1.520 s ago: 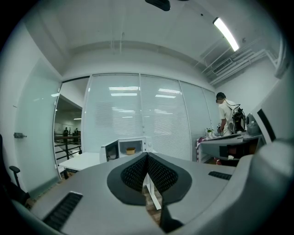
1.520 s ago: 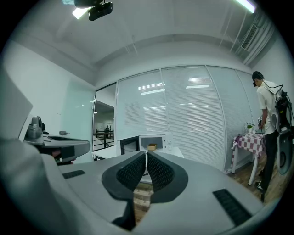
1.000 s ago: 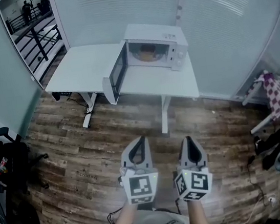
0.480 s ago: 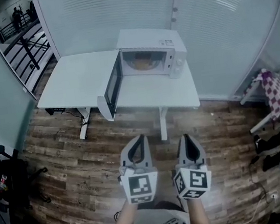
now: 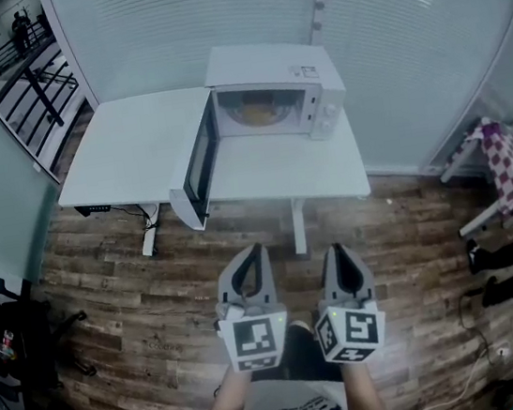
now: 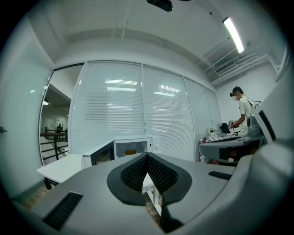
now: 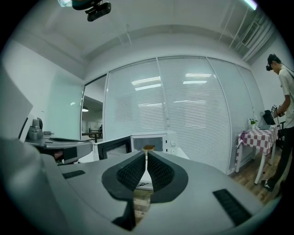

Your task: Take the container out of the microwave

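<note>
A white microwave [image 5: 271,93] stands on a white table [image 5: 270,169] ahead of me, with its door [image 5: 196,165] swung open to the left. Inside sits the container [image 5: 258,111] with something orange-yellow in it. It also shows small and far off in the left gripper view [image 6: 130,152] and the right gripper view [image 7: 148,148]. My left gripper [image 5: 250,255] and right gripper [image 5: 337,252] are side by side over the wooden floor, well short of the table. Both point at the microwave, shut and holding nothing.
A second white table [image 5: 121,147] joins the first on the left. Glass walls with blinds stand behind. A stand draped in checkered cloth [image 5: 510,175] is at the right, and a person [image 7: 285,96] stands near it. A dark chair [image 5: 13,323] sits at the left.
Both grippers have travelled forward together over the floor, and the table and microwave now sit closer and larger. The jaws have stayed shut.
</note>
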`<state>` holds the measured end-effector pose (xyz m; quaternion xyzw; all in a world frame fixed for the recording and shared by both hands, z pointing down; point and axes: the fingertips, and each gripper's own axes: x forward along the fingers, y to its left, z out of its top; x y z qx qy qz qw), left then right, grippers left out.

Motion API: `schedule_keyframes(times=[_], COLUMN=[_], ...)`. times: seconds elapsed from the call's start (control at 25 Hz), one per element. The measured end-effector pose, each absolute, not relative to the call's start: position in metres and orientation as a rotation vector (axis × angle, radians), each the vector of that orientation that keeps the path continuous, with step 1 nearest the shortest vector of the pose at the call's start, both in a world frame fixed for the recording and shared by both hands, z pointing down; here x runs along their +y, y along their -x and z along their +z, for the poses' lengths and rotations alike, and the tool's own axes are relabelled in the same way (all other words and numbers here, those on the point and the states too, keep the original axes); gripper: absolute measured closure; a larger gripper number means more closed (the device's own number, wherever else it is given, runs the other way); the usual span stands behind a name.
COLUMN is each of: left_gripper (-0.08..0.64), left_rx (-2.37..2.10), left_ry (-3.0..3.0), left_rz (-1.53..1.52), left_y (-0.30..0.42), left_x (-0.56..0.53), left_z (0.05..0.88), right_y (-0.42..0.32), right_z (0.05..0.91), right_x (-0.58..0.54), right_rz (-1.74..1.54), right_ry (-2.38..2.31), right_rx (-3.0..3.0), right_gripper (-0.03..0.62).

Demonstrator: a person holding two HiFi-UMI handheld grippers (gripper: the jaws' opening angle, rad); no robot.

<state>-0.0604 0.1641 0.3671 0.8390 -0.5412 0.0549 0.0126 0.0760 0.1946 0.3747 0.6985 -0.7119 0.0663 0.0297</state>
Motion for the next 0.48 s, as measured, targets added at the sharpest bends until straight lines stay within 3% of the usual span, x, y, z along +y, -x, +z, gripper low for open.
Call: schedule_keyframes(times=[0.48], left_gripper=[0.52], left_rx=[-1.701], left_ry=[-2.602], left_rz=[0.182], left_y=[0.039], left_x=[0.087], left_z=[0.371], right_y=[-0.096], right_z=[0.381], right_x=[0.111], right_rz=[0.212], right_ry=[-2.117], right_rx=[-2.206], right_gripper=[0.566])
